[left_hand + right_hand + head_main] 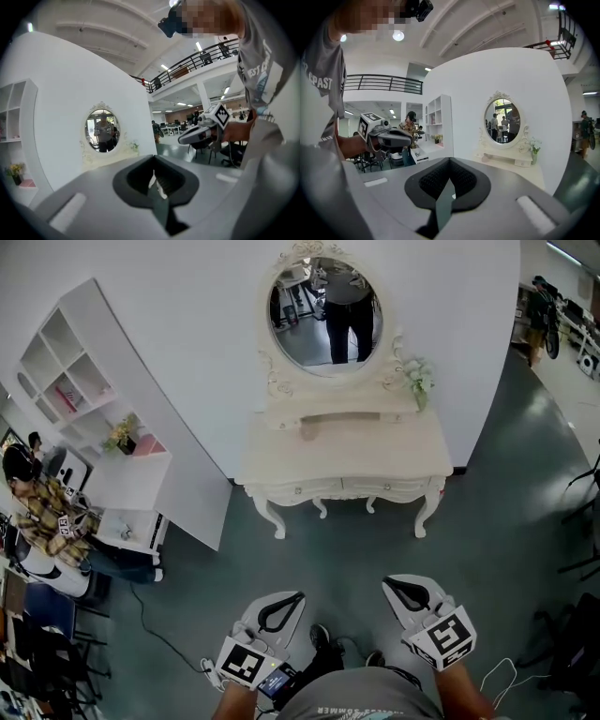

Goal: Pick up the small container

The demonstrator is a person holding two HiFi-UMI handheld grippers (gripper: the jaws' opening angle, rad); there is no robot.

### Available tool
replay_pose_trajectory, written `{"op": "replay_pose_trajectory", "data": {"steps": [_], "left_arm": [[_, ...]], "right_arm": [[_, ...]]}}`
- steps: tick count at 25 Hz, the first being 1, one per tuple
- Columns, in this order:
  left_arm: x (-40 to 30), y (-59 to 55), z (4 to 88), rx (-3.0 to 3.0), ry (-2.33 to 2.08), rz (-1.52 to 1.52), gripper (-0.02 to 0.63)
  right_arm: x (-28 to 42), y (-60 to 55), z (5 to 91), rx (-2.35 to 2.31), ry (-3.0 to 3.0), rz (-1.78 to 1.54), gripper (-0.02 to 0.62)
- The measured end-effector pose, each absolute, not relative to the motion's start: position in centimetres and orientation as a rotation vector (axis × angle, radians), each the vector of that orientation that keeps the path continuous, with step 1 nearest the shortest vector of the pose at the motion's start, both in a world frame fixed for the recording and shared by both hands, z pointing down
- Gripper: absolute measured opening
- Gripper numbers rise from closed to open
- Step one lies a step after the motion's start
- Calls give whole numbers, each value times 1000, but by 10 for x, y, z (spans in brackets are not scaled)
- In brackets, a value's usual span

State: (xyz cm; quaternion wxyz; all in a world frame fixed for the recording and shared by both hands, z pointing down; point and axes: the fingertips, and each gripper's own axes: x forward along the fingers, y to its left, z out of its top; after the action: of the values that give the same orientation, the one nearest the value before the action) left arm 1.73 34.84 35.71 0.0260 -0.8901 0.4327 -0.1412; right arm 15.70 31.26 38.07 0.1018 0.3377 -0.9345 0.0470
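While the left gripper [292, 601] and right gripper [394, 585] are travelling with jaws pressed together and empty, the small container [309, 431] is sitting at twelve o'clock on the dressing table [375, 463], well apart from both. The operator should be spreading one gripper's jaws before arriving, aiming it level at the container.
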Motion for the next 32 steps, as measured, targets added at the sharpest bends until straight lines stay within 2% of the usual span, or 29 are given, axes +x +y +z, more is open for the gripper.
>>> {"op": "replay_pose_trajectory", "data": {"steps": [19,32], "left_arm": [[-134,228,348,-2864,1109,-256,3],[-174,192,360,-2839,1239,-277,3]], "right_arm": [[20,229,353,1238,-2568,99,2],[-20,172,361,1124,-2612,98,2]]}}
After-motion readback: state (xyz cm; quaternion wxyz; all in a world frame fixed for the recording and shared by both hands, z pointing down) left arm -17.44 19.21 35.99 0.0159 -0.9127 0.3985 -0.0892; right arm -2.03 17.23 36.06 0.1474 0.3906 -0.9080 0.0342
